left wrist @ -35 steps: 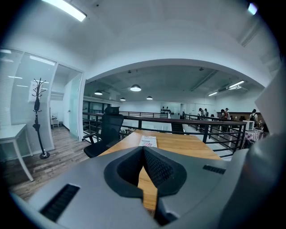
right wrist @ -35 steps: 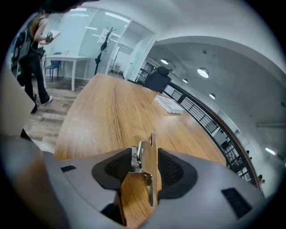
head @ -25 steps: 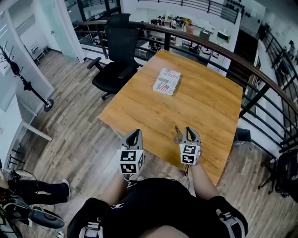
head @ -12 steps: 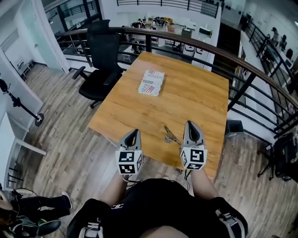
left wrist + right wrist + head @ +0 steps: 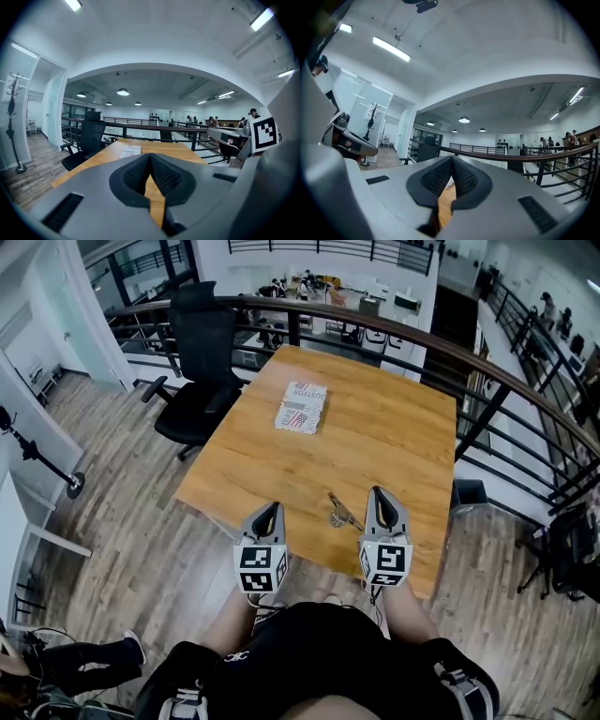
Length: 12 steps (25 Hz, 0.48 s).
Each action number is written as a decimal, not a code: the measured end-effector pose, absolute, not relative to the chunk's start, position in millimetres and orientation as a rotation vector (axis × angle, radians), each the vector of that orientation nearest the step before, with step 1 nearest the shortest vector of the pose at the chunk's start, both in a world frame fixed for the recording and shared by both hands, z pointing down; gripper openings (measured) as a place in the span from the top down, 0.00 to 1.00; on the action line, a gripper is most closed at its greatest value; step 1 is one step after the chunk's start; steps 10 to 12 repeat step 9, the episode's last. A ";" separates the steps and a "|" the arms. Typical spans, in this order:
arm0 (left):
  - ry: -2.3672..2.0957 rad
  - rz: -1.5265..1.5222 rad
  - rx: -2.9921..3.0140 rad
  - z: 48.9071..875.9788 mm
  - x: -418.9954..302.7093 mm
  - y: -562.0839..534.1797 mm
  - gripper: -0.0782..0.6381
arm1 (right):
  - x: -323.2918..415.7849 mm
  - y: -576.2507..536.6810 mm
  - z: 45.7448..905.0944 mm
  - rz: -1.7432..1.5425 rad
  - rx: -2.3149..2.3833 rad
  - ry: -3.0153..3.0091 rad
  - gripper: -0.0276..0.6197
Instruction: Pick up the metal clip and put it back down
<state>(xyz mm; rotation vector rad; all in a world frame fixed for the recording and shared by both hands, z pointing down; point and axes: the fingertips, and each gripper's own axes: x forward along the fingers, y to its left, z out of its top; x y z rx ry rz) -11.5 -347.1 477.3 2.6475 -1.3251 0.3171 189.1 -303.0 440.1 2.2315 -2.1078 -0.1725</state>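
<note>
The metal clip (image 5: 339, 512) lies on the wooden table (image 5: 309, 465) near its front edge, between the two grippers and closer to the right one. My right gripper (image 5: 378, 495) hangs just right of the clip, apart from it, with its pads (image 5: 451, 174) pressed together on nothing. My left gripper (image 5: 267, 510) sits over the table's front edge, left of the clip, its pads (image 5: 150, 169) also together and empty. Neither gripper view shows the clip.
A white printed packet (image 5: 301, 407) lies near the table's far side. A black office chair (image 5: 197, 381) stands at the table's left. A dark railing (image 5: 487, 381) runs behind and to the right of the table, with a drop beyond it.
The right gripper has drawn back to the right of the clip, which stays on the table. The view has shifted, so the table sits lower and more to the left.
</note>
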 end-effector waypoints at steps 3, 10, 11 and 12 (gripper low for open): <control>-1.324 0.312 2.646 478.6 -14.7 -349.1 0.87 | 186.5 -306.3 442.5 -0.164 2.234 -2.111 0.94; -1.325 0.305 2.638 476.1 -23.6 -342.7 0.87 | 177.8 -302.3 442.7 -0.138 2.231 -2.113 0.94; -1.325 0.305 2.638 476.1 -23.6 -342.7 0.87 | 177.8 -302.3 442.7 -0.138 2.231 -2.113 0.94; -1.325 0.305 2.638 476.1 -23.6 -342.7 0.87 | 177.8 -302.3 442.7 -0.138 2.231 -2.113 0.94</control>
